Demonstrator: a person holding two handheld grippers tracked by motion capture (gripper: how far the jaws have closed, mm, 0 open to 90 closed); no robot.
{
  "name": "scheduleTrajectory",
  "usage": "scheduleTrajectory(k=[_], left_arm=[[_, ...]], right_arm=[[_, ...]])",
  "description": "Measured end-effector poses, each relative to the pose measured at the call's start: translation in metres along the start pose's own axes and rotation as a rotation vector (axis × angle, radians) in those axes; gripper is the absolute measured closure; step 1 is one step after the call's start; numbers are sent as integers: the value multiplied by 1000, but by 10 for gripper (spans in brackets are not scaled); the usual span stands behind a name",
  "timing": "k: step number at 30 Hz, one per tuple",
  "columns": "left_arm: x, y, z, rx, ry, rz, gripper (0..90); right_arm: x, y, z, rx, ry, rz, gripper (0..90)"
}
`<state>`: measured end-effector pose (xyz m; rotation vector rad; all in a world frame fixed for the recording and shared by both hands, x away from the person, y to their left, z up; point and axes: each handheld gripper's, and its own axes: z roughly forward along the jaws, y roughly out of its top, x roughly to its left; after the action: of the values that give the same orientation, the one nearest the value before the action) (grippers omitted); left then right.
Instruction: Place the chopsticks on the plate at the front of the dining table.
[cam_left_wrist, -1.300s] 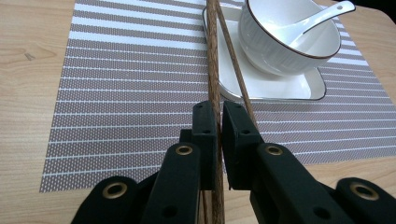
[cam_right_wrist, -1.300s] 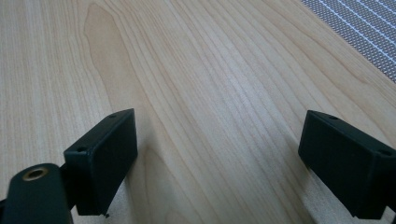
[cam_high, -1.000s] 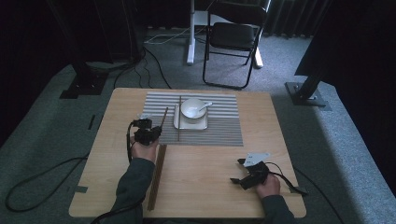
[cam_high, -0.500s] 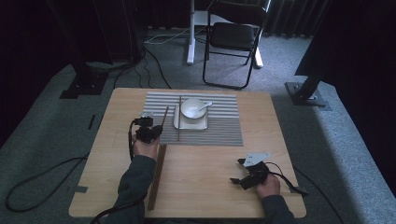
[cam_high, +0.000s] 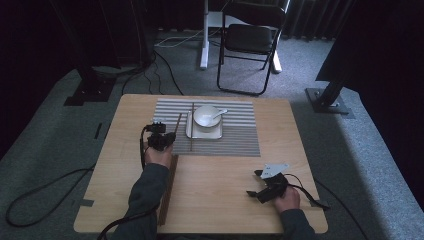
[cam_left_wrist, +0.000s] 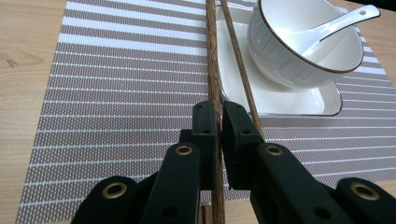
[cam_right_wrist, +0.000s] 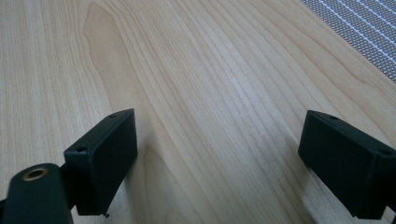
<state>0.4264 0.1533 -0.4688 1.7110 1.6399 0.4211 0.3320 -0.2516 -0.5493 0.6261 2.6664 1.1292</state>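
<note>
Centrally in the left gripper view, the left gripper (cam_left_wrist: 218, 122) is seen with its jaws pressed together on a brown chopstick (cam_left_wrist: 212, 70), which is pinched between the two black pads and runs from the bottom of the frame to the top edge. A second chopstick (cam_left_wrist: 239, 65) is laid just right of it, slanting across the left edge of the white square plate (cam_left_wrist: 280, 100) at the upper right. A white bowl (cam_left_wrist: 289, 60) is set on that plate, and a white spoon (cam_left_wrist: 327, 28) is rested inside the bowl. Everything is placed on a striped placemat (cam_left_wrist: 116, 84).

In the high view, the left gripper (cam_high: 161, 140) is found left of centre, at the mat's left edge, with the held chopstick (cam_high: 177, 122) pointing up-frame beside the plate (cam_high: 204, 131).

At the lower right of that view, the right gripper (cam_high: 267, 186) is held over bare wooden table (cam_high: 215, 200), well apart from the mat. In the right gripper view its jaws are spread wide, with nothing between them but table (cam_right_wrist: 210, 93)
</note>
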Motion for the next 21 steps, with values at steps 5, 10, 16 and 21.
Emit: scheduleTrajectory(k=[5,10,16,21], left_arm=[[-3,4,2,2,1,4,840],[-4,4,7,6,-18,-22,840],[-3,6,11,7,-28,-32,840],[-3,10,11,-3,-26,-40,840]], right_arm=[[0,0,0,0,0,0,111],[0,0,0,0,0,0,111],[0,0,0,0,0,0,111],[0,0,0,0,0,0,111]])
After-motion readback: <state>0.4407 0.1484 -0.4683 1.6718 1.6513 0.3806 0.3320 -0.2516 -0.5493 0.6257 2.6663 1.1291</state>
